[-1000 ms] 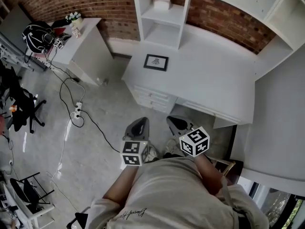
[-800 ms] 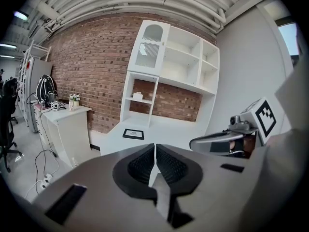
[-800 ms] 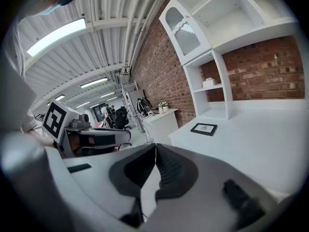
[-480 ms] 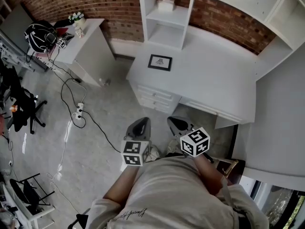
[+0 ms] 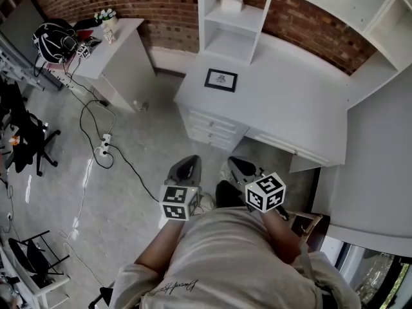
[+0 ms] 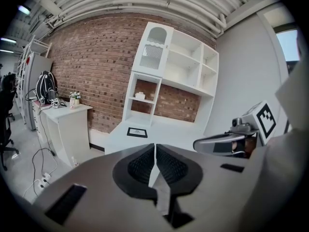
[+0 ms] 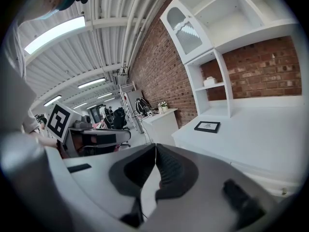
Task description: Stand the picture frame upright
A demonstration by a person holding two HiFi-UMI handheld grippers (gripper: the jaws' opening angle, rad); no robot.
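Observation:
A small black picture frame [image 5: 221, 80] lies flat on the white desk [image 5: 290, 108], near its left end below the shelf unit. It also shows lying flat as the picture frame [image 6: 137, 132] in the left gripper view and the picture frame [image 7: 207, 126] in the right gripper view. My left gripper [image 5: 186, 170] and right gripper [image 5: 240, 167] are held close to the person's body, well short of the desk. Both have their jaws shut with nothing between them. The left gripper [image 6: 155, 151] and right gripper [image 7: 155, 154] each point toward the desk.
A white shelf unit [image 5: 233, 18] stands on the desk with a small box on its upper shelf. Desk drawers [image 5: 209, 132] face me. A white side cabinet [image 5: 119, 47] stands left, with cables and a power strip [image 5: 103, 151] on the floor. Black chairs [image 5: 26, 134] sit far left.
The head view has shifted: the desk and frame sit slightly further right and higher in view. Both grippers stay shut and close to the body.

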